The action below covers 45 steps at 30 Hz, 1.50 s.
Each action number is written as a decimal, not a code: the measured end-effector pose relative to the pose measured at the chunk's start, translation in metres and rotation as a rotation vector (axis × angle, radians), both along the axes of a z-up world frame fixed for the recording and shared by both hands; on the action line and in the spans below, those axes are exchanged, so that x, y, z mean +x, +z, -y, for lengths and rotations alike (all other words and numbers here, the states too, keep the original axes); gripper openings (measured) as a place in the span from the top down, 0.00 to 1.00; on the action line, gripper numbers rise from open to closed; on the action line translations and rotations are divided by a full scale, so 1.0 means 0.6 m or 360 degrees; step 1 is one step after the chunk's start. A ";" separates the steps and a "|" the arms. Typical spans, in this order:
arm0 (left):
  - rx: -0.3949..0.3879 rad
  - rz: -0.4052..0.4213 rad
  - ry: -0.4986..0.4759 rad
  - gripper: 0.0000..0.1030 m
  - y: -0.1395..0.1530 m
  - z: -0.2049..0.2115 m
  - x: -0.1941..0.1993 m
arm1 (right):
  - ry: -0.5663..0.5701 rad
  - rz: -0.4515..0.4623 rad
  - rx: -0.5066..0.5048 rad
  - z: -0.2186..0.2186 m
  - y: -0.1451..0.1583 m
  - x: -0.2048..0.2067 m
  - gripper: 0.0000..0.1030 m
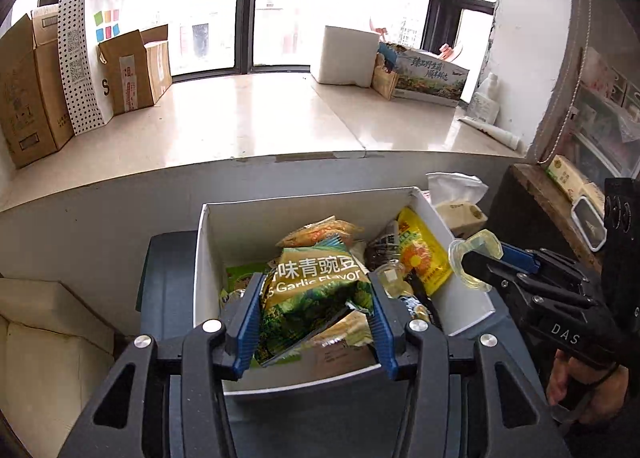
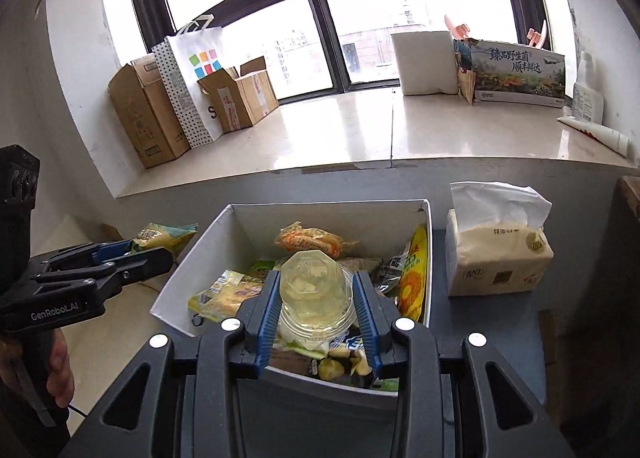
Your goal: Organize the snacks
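A white open box (image 1: 205, 258) (image 2: 400, 214) on a dark grey stand holds several snack packs. My left gripper (image 1: 316, 318) is shut on a green garlic-flavour pea bag (image 1: 316, 290), held above the box's near left part; it shows from the side in the right wrist view (image 2: 160, 246). My right gripper (image 2: 316, 306) is shut on a clear jelly cup (image 2: 312, 290), held over the box's near edge; it shows in the left wrist view (image 1: 476, 258) at the box's right wall. A yellow pack (image 1: 424, 254) leans inside on the right.
A tissue pack (image 2: 496, 258) stands right of the box. Behind is a wide stone windowsill (image 2: 340, 134) with cardboard boxes (image 2: 148, 114), a paper bag (image 2: 192, 74) and a printed carton (image 2: 516, 74). A wooden shelf (image 1: 548, 202) is at far right.
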State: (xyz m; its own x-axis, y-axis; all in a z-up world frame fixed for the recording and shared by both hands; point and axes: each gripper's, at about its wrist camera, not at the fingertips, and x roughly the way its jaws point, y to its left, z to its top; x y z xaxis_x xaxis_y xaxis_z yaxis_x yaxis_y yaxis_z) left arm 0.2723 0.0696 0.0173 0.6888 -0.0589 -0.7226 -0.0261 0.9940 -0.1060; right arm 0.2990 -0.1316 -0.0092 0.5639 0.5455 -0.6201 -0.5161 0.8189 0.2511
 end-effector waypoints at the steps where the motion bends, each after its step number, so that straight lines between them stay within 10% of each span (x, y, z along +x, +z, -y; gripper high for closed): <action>1: 0.0014 -0.0012 0.0023 0.47 -0.010 -0.004 0.013 | -0.0006 -0.0029 -0.0030 -0.006 -0.008 0.015 0.62; 4: 0.0081 -0.0059 0.0062 0.29 -0.037 -0.011 0.043 | -0.0007 -0.0129 -0.0063 -0.016 -0.034 0.048 0.61; 5: 0.0082 -0.0086 0.0054 0.05 -0.048 -0.014 0.048 | -0.0007 -0.0153 -0.0072 -0.018 -0.042 0.055 0.47; 6: 0.0082 -0.0111 0.0050 0.00 -0.057 -0.015 0.051 | -0.0025 -0.0163 -0.0087 -0.018 -0.048 0.059 0.18; 8: 0.0094 -0.0090 0.0054 0.00 -0.066 -0.019 0.045 | -0.0093 -0.0111 -0.0093 -0.011 -0.050 0.056 0.01; 26: 0.0174 0.0154 0.0141 0.00 0.007 -0.007 -0.049 | -0.0070 0.0177 -0.0271 -0.029 0.022 -0.027 0.00; 45: 0.0144 0.0271 0.0162 0.00 0.064 0.065 -0.319 | 0.0013 0.0164 0.0008 0.069 0.070 -0.254 0.00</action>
